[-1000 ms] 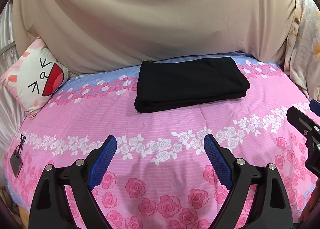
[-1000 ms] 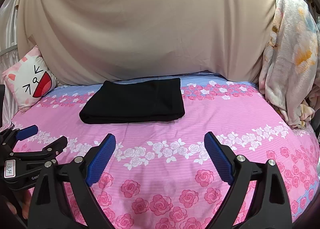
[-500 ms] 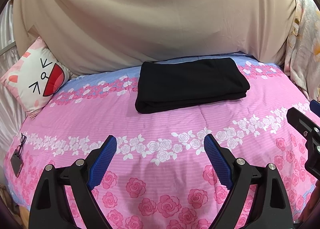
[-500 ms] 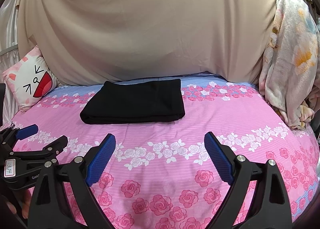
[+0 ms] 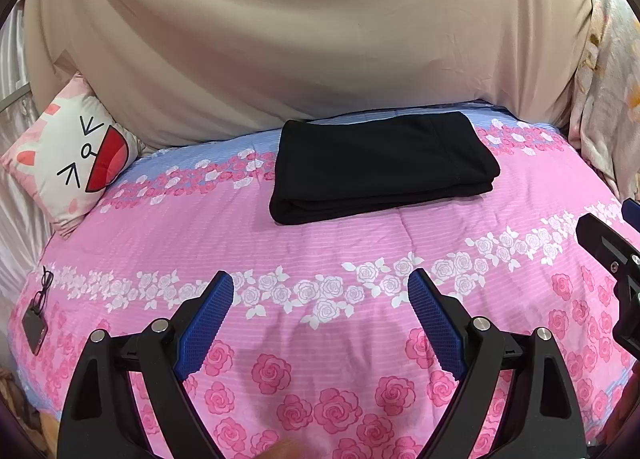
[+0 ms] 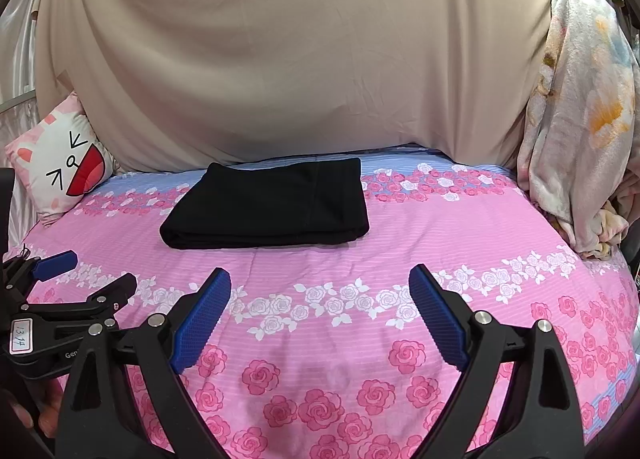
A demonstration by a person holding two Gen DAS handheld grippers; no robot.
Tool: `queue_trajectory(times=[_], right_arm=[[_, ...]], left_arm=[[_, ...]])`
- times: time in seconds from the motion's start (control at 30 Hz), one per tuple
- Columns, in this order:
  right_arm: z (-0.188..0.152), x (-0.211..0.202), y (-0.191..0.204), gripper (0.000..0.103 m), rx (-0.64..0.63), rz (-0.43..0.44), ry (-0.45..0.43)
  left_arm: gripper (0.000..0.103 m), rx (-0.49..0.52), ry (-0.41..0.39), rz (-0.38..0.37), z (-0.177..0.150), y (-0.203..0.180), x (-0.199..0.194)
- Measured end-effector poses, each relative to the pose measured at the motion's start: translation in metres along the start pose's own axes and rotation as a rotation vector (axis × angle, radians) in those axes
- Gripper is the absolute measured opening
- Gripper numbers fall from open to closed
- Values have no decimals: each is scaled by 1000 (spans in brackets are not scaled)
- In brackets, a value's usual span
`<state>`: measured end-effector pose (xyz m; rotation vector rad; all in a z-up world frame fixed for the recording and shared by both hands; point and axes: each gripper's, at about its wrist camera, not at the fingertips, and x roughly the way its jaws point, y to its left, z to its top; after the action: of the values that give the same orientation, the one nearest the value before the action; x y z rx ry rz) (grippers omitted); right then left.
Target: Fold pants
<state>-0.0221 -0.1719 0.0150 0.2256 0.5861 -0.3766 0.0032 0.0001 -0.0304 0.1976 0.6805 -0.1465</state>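
Black pants [image 5: 380, 165] [image 6: 272, 207] lie folded into a flat rectangle on the far half of the pink rose-patterned bed [image 5: 320, 251] [image 6: 460, 227]. My left gripper [image 5: 320, 287] hovers over the near part of the bed, well short of the pants, jaws wide open and empty. My right gripper [image 6: 320, 283] hangs likewise, open with nothing between its blue pads. The right wrist view also catches the left gripper [image 6: 86, 273] at its left edge, and part of the right gripper shows at the right edge of the left wrist view.
A cartoon-face pillow [image 5: 68, 163] [image 6: 60, 171] leans at the far left. A beige sheet [image 5: 312, 31] hangs behind the bed. A floral blanket [image 6: 580, 119] is draped at the right. A small dark device with a cord [image 5: 34, 323] lies near the bed's left edge.
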Motion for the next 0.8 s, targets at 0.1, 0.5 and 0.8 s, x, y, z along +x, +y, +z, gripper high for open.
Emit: queue_trajectory(times=[0.1, 0.5, 0.8], right_arm=[[0, 0, -1, 89, 1, 2, 0], [-1, 0, -2, 89, 0, 1, 2], [-2, 0, -4, 89, 1, 1, 3]], left_arm=[[87, 6, -5, -3, 0, -1, -1], [87, 16, -15, -5, -1, -2, -2], [87, 7, -16, -23, 0, -1, -2]])
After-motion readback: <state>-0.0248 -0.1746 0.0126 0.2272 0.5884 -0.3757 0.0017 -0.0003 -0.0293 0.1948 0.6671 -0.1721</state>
